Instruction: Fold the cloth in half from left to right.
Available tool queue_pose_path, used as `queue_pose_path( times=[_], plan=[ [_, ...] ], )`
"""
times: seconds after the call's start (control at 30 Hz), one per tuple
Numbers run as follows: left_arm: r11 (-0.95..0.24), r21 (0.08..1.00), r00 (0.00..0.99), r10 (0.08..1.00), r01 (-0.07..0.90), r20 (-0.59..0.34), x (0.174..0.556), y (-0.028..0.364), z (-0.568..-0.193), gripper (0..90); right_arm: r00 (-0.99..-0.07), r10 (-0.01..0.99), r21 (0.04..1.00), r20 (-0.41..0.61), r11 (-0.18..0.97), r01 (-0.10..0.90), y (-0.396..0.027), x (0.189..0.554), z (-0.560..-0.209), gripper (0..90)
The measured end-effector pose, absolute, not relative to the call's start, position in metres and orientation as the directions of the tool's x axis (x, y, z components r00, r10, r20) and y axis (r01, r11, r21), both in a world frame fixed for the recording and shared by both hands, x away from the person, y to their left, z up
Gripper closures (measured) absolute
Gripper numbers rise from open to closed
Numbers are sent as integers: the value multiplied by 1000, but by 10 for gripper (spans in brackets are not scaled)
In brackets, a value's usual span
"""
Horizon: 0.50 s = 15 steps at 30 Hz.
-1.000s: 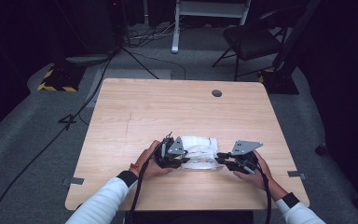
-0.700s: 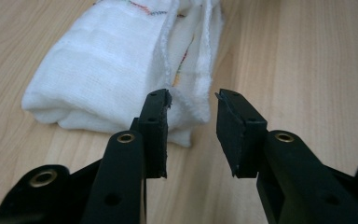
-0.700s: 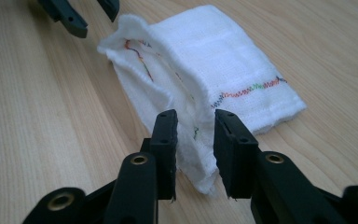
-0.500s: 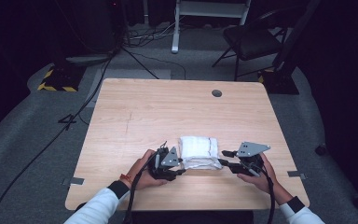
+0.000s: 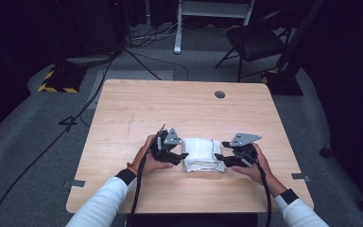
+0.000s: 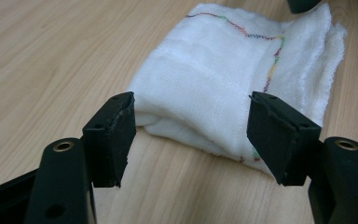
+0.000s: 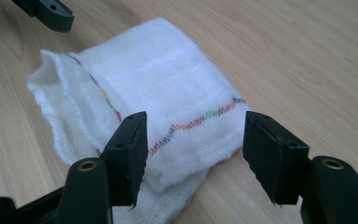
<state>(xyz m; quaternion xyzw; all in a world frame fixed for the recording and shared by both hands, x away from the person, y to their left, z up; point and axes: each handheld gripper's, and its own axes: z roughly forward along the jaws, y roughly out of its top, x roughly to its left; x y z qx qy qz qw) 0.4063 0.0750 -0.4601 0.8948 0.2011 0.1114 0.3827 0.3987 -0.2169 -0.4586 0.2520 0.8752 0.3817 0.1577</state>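
The left gripper (image 5: 183, 155) sat just left of the folded white cloth (image 5: 202, 153), its jaws having just been opening, nothing pinched. The cloth lay flat on the table (image 5: 179, 106). Just right of the cloth, the right gripper (image 5: 219, 151) had likewise been spreading, clear of the fabric.

The folded cloth (image 7: 140, 102) has its near edge hidden behind the jaws.
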Motion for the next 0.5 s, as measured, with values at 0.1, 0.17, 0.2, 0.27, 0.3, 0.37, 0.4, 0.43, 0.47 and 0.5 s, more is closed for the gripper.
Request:
queue_pose_path(
  times=[0.1,0.17,0.2,0.27,0.3,0.37,0.4,0.43,0.47,0.5],
  plan=[
    [-660,707,909,412,253,59,401,67,-466,303,-839,538,725,-79,609,322,-215,397,-466,390],
    [-687,688,916,393,235,80,397,63,-469,297,-846,528,716,-72,618,325,-216,395,-470,388],
    [-698,678,917,389,228,92,396,61,-471,292,-849,524,710,-72,625,325,-216,394,-471,386],
    [-710,666,916,388,227,101,395,59,-475,283,-851,519,701,-79,636,323,-216,392,-474,383],
    [-721,656,917,382,221,111,395,57,-477,277,-852,517,693,-86,645,322,-216,391,-476,381],
    [-731,648,918,378,215,122,394,56,-481,262,-853,514,687,-88,651,322,-217,390,-480,380],
    [-732,643,918,381,225,113,394,55,-482,262,-853,516,685,-85,652,326,-217,390,-481,379],
    [-729,647,918,380,224,111,394,56,-482,261,-852,517,685,-84,651,328,-217,390,-481,375],
    [-724,650,916,386,229,107,395,56,-482,253,-851,518,684,-86,652,328,-217,390,-481,367],
    [-722,652,915,389,232,105,395,57,-481,236,-851,515,682,-97,658,321,-217,391,-481,363]
  ],
)
